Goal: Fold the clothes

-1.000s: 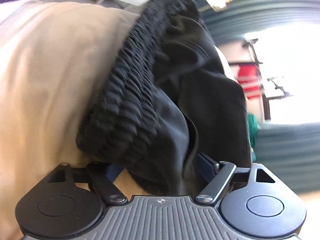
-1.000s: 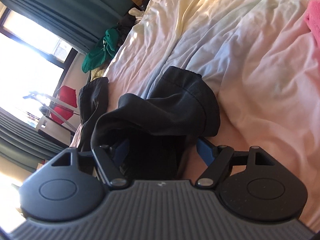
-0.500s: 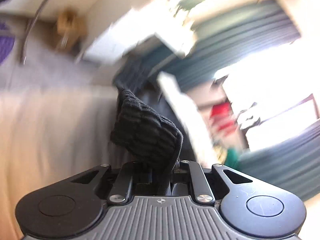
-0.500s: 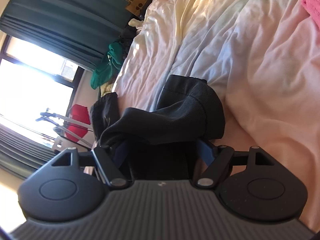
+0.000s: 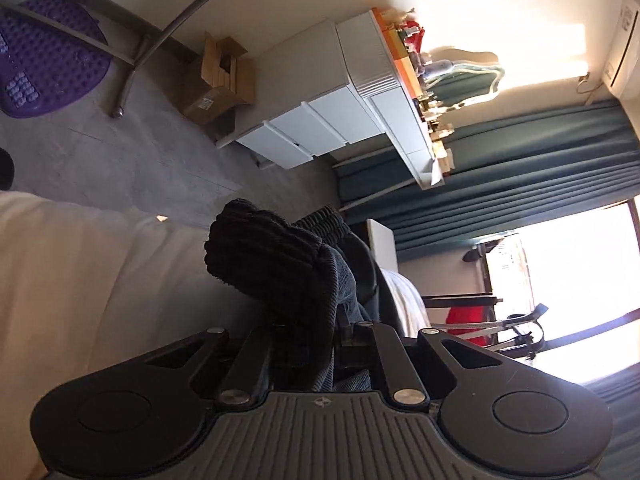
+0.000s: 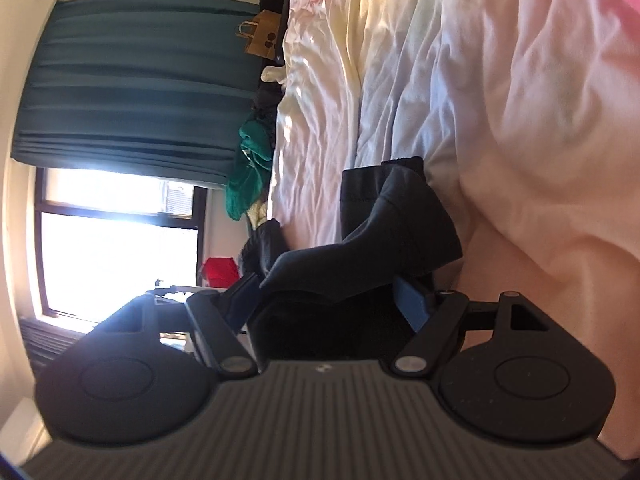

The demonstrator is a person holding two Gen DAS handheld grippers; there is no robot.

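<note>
Covering the right side, the rumpled bed (image 6: 460,80) carries the black garment (image 6: 400,220). The left tongs (image 5: 316,344) are closing, clamped on its ribbed waistband (image 5: 264,264); the right tongs (image 6: 332,292) stand wide around its dark fabric.

Black ribbed waistband (image 5: 276,256); dark charcoal trousers (image 6: 400,220); pastel pink, yellow and blue bedsheet (image 6: 460,80); teal curtains (image 6: 140,80); purple studded mat (image 5: 48,56); white drawers (image 5: 340,112).

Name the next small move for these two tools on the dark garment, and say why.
Probably close the right tool on the dark garment: cloth lies between its wide-apart pads, while the left tool is closing on the ribbed waistband.
</note>
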